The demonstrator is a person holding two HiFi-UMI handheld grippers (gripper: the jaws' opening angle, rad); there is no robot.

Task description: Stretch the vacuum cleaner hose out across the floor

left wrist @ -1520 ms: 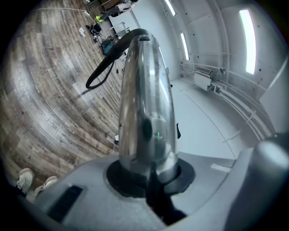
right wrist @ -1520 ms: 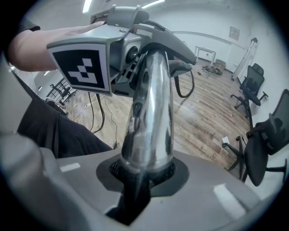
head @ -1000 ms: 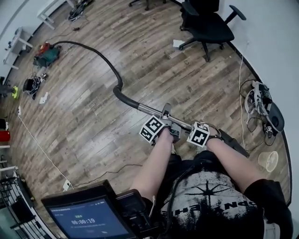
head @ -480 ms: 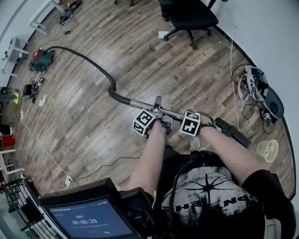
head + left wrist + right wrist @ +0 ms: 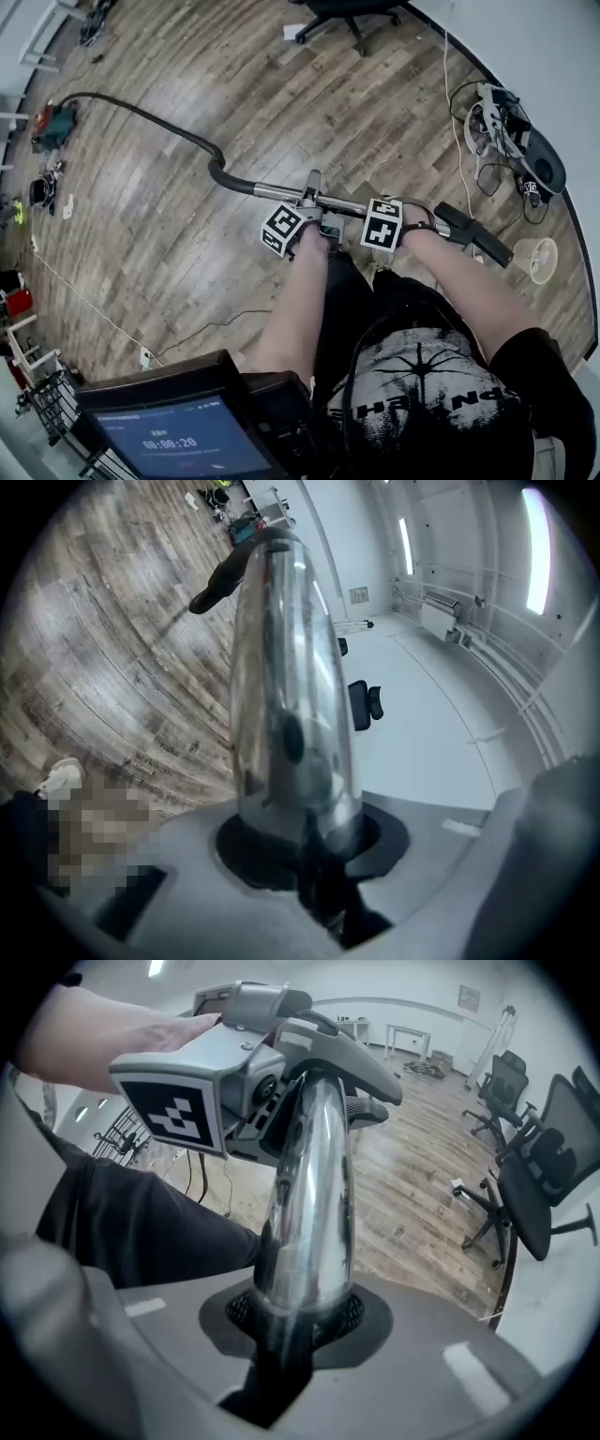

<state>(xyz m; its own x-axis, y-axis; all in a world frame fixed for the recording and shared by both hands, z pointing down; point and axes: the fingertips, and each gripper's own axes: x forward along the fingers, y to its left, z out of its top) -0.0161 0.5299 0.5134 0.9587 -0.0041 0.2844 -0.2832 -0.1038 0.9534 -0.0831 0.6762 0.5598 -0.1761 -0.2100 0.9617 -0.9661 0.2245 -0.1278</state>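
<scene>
Wood floor (image 5: 169, 253), open room. Black hose (image 5: 150, 120) trails toward 10 o'clock to the vacuum cleaner (image 5: 52, 124); its chrome wand (image 5: 267, 192) lies 9-to-3. Nearer the hose, left gripper (image 5: 305, 860) clasps the wand, jaws just eased wider; right gripper (image 5: 292, 1335) clamps it at 3. Pull probably goes toward 4.

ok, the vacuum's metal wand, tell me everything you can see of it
The wand is a straight, shiny chrome tube, held roughly level above the wood floor. A grey fitting sticks up from it midway. At the head view's left it joins the black hose; at the right it carries a black floor nozzle. The left gripper and right gripper clamp it side by side. The left one's jaws have just been opening, with the tube between them and touching.
</scene>
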